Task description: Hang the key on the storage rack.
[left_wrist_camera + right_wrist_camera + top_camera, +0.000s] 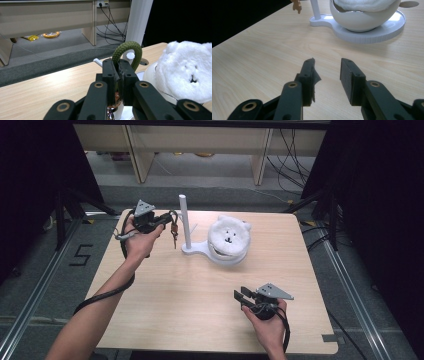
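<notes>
Olive-green braided cord loop (126,51), pinched between the closed jaws of the left gripper (165,221), hangs near the far left of the wooden table (165,310), just beside the white upright post (184,217) of a stand whose round base (387,31) carries a white bowl (362,21) with a fluffy white bear-faced plush (229,237) in it. From the cord dangles a small brown charm (174,236), too small to identify. The loop looks light, soft and pliant, likely to sag and swing freely, so the grip on the cord itself, close below the arch, seems the sensible hold; the arch stays open above the jaws and sits close to a short white peg (130,55) on the post, where it could plausibly be hooked. The charm may sway and snag. The right gripper (246,296) rests near the front right of the table, well apart from the stand, its 2 jaws spread wide with nothing between them.
</notes>
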The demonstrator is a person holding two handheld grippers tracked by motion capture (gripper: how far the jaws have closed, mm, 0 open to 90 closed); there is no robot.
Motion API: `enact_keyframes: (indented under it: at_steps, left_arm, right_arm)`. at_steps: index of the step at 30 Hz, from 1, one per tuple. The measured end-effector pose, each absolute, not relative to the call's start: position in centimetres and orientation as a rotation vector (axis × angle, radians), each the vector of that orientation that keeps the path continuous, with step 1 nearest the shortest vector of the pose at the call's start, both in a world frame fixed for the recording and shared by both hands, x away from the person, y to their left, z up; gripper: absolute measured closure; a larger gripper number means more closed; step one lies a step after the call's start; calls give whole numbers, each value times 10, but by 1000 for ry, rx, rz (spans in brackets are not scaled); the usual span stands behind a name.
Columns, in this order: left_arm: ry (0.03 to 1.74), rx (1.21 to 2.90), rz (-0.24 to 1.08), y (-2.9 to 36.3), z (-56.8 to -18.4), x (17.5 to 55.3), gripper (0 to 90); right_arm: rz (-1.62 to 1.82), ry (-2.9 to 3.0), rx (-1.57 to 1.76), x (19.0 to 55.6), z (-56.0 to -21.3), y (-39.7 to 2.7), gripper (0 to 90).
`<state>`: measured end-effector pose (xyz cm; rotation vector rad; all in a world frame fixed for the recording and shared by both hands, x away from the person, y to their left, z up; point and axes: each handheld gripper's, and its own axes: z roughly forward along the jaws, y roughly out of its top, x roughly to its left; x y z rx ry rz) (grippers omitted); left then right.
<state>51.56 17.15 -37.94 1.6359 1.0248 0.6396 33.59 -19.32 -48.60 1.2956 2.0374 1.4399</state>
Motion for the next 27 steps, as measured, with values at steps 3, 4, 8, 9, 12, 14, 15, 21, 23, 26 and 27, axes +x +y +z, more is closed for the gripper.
enact_keyframes:
  at_steps: [3, 4, 8, 9, 12, 14, 15, 21, 23, 26, 27]
  left_arm:
    - [1024, 1638, 641, 171, -380, 516, 846]
    - [1024, 1638, 641, 171, -380, 516, 846]
    - [1021, 1639, 642, 170, -382, 517, 846]
    - [1022, 1640, 642, 170, -383, 517, 846]
    - [1021, 1640, 642, 169, -383, 517, 845]
    - [1019, 1641, 642, 169, -384, 518, 845]
    - [1018, 1639, 642, 168, -385, 518, 845]
    - [1019, 1636, 635, 167, -388, 519, 841]
    - [1022, 1633, 630, 166, -390, 519, 834]
    - [1021, 1635, 627, 166, -392, 518, 792]
    - [1021, 1630, 631, 167, -393, 516, 776]
  right_arm:
    - [1456, 2036, 1299, 336, -487, -193, 650]
    - [1455, 2036, 1302, 336, -487, -193, 650]
    - [1454, 2035, 1301, 336, -488, -193, 650]
    - [1454, 2035, 1301, 336, -488, -193, 649]
    - [1457, 2029, 1301, 336, -488, -193, 649]
    - [1459, 2038, 1309, 336, -487, -194, 648]
    - [1462, 2038, 1309, 336, -487, -194, 648]
    - [1445, 2031, 1307, 335, -487, -195, 646]
    - [1441, 2033, 1306, 335, -487, -195, 646]
    - [1427, 2024, 1283, 336, -487, -195, 645]
    - [1410, 2036, 1284, 335, -486, -196, 645]
